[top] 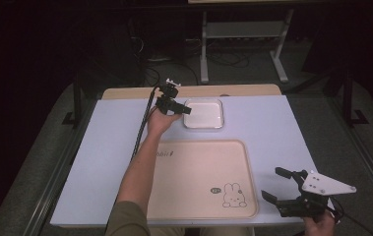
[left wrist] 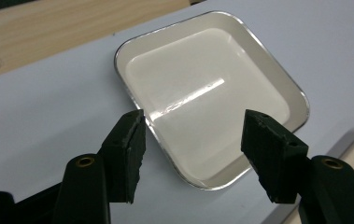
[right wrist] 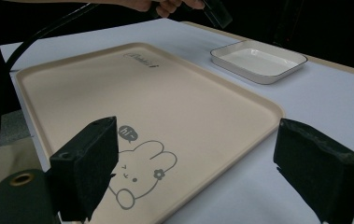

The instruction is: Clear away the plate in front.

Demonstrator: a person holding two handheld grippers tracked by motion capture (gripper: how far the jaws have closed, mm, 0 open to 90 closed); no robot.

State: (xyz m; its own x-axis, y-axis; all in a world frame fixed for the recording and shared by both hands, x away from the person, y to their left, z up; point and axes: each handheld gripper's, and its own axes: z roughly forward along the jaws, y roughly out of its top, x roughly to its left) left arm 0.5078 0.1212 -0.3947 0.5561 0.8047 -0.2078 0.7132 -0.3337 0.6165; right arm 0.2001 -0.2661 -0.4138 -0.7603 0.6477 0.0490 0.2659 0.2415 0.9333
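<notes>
One corner of the white dish (left wrist: 212, 93) sits between, apparently untouched by, the left gripper (left wrist: 191, 144).

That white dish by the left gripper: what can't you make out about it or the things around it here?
- White dish, left gripper view: whether the open left gripper touches its rim; the black pads overlap it.
- Beige tray, high view: its lettering is too small to read.
- Right gripper, high view: the frame edge crops the hand.

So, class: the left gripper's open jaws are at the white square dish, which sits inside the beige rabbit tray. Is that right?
Not quite. The white square dish sits on the table beyond the beige rabbit tray, not inside it, as the high view shows. The left gripper is indeed at the dish, jaws open.
</notes>
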